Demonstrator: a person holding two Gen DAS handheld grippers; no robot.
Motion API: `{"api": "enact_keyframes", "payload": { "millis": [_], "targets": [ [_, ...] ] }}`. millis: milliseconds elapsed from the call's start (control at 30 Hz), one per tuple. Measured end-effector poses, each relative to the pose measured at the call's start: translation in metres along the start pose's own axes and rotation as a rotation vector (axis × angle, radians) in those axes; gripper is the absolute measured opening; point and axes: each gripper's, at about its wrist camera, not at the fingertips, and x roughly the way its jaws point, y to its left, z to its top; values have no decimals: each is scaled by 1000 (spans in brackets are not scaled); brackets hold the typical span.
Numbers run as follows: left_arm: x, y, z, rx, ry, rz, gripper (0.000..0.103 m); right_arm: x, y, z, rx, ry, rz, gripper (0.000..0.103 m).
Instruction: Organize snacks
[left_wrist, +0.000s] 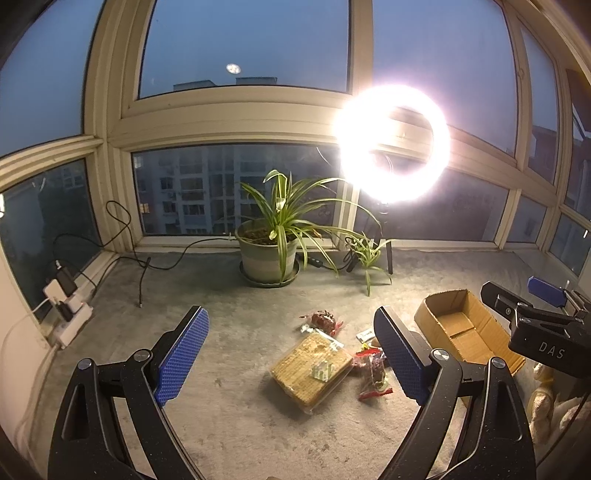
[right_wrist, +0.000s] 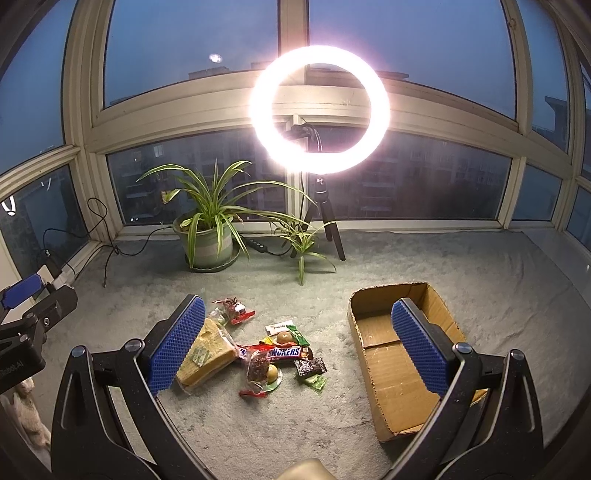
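Note:
A pile of snacks lies on the grey carpet. It includes a yellow cracker pack (left_wrist: 312, 365) (right_wrist: 210, 350), a Snickers bar (right_wrist: 284, 352), red-edged packets (left_wrist: 323, 321) (right_wrist: 234, 312) (right_wrist: 258, 369), a dark packet (right_wrist: 310, 365) and a green one (right_wrist: 316, 382). An open, empty cardboard box (left_wrist: 465, 328) (right_wrist: 391, 387) sits to their right. My left gripper (left_wrist: 291, 317) hovers open above the pile, holding nothing. My right gripper (right_wrist: 297, 308) is open too, spanning the gap between the snacks and the box. Each gripper shows at the edge of the other's view (left_wrist: 521, 295) (right_wrist: 37, 295).
A potted spider plant (left_wrist: 267, 254) (right_wrist: 207, 240) and a lit ring light on a tripod (right_wrist: 319, 110) stand by the windows behind. A power strip with cables (left_wrist: 66, 306) lies at the far left. A cream plush object (left_wrist: 543, 398) sits near me.

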Motion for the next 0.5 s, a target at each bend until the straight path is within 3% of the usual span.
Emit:
{"api": "enact_keyframes", "payload": {
  "millis": [500],
  "targets": [
    [13,1,-5,-4,32,-15,91,17,2,-5,-1,52,1,103]
  ]
}}
